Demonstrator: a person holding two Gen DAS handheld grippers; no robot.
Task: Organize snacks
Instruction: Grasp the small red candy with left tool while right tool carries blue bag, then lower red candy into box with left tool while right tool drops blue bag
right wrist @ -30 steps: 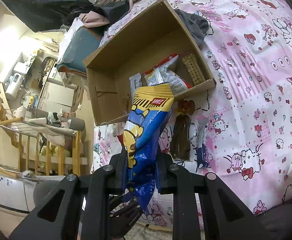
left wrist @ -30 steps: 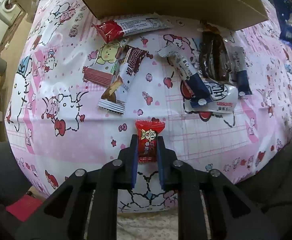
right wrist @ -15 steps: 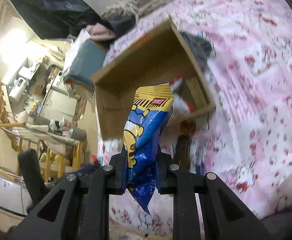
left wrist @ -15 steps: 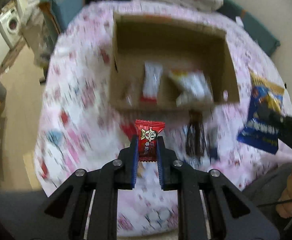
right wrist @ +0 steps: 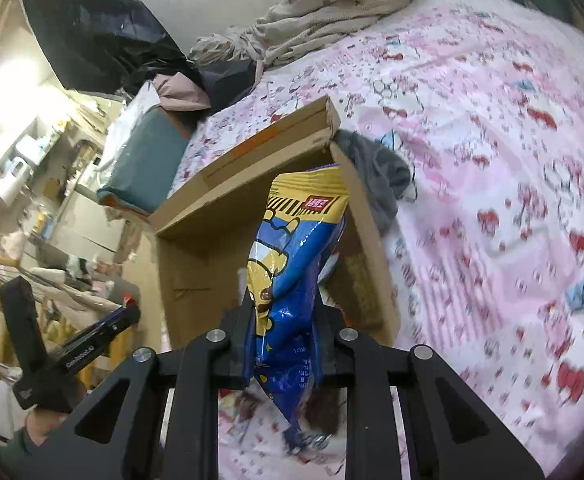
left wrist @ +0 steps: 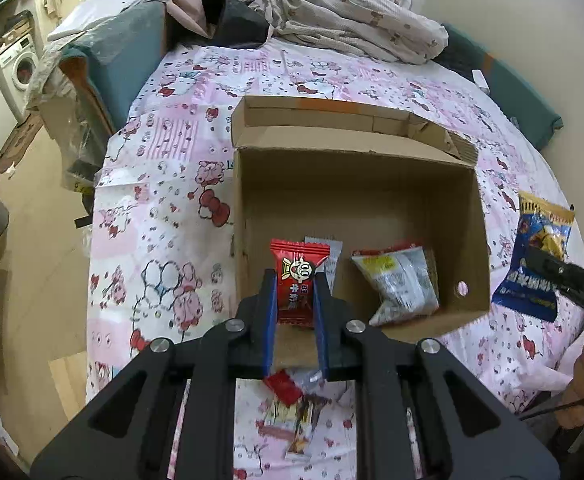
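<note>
My left gripper is shut on a small red candy packet and holds it above the near edge of an open cardboard box. The box holds a clear snack bag and a white wrapper. My right gripper is shut on a tall blue and yellow snack bag, held over the same box. That bag and the right gripper also show at the right of the left wrist view. The left gripper shows at the left of the right wrist view.
The box sits on a bed with a pink cartoon sheet. Loose snack bars lie on the sheet below my left gripper. A crumpled blanket and clothes lie at the bed's far end. A grey cloth lies beside the box.
Both grippers have risen and moved forward from above the loose snacks to above the box, each still holding its packet. The box interior has come into view.
</note>
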